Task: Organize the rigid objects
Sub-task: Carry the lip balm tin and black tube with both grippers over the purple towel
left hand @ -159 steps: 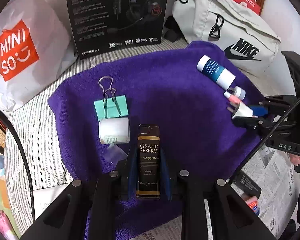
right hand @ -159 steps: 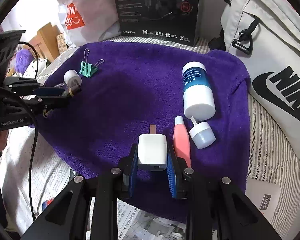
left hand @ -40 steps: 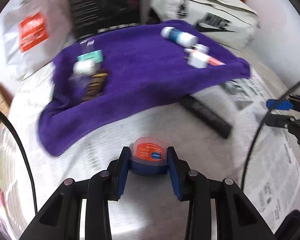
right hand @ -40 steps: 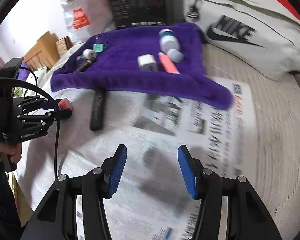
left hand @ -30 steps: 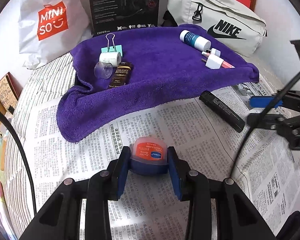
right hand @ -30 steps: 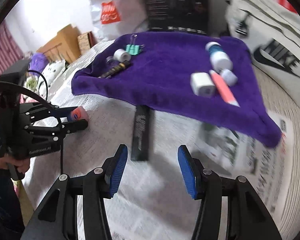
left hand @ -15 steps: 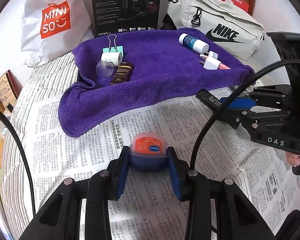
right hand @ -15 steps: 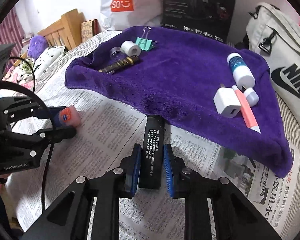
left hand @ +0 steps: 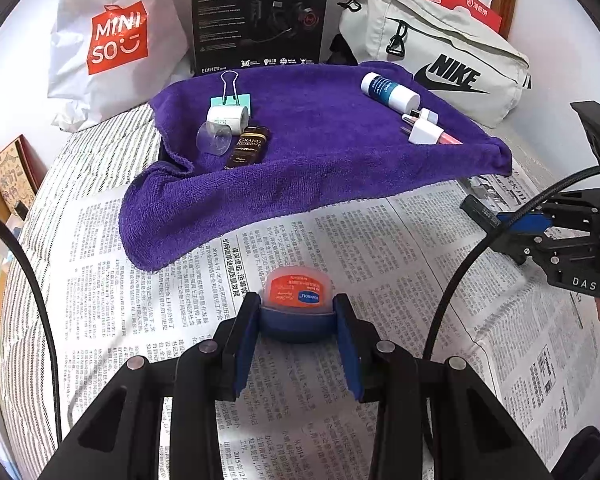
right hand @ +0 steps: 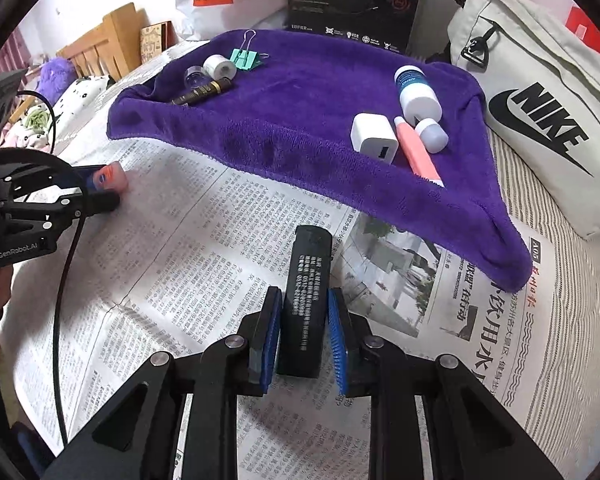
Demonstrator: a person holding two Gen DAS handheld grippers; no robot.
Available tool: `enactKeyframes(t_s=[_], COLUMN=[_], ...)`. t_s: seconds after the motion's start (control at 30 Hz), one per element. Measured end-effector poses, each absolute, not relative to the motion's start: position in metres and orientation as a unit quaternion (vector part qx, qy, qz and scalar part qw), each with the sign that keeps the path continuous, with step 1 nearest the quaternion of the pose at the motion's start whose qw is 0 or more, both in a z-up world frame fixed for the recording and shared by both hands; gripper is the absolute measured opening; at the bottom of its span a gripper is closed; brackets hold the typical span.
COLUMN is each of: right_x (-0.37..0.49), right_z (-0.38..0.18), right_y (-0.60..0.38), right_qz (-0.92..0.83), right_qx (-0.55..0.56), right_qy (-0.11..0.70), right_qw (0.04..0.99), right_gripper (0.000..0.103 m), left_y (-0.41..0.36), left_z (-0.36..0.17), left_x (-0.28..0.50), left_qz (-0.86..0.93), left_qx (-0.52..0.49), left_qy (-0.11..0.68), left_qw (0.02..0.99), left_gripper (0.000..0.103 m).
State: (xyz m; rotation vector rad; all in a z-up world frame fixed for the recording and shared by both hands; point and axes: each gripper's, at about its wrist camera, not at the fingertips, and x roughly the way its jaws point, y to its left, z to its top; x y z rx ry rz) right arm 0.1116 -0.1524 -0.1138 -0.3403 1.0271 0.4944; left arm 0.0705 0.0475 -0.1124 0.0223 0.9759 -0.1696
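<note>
With the left claw (left hand: 297, 322) still gripping the small blue jar with an orange lid (left hand: 297, 300), the right claw (right hand: 304, 334) has now closed on the black rectangular battery bar (right hand: 308, 300) over the newspaper (right hand: 204, 248), so both items look ready for the purple towel (right hand: 300, 120).

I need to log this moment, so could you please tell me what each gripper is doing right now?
Left gripper: closed on the orange-lidded jar.
Right gripper: closed on the black rectangular bar.

Far off I see a Miniso bag (left hand: 112, 40) at left, a black headset box (left hand: 260, 16) beside it, a Nike bag (left hand: 440, 56) at right, newspaper (left hand: 320, 240) near me.
</note>
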Motion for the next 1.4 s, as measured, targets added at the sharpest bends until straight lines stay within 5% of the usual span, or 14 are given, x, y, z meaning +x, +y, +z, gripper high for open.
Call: enactKeyframes(t_s=[1.4], right_x=[0.11], right_z=[-0.11], right_y=[-0.181], right_qz=[0.255], right_qx=[-0.121], right_qy=[0.483], right_qw=[0.829], right_gripper=[0.022], left_y=[0.054], left_z=[-0.098], left_x=[0.077], left_qz=[-0.089], left_qx=[0.002], left_qy=[0.493], left_qw=[0.865], left_gripper=[0.035])
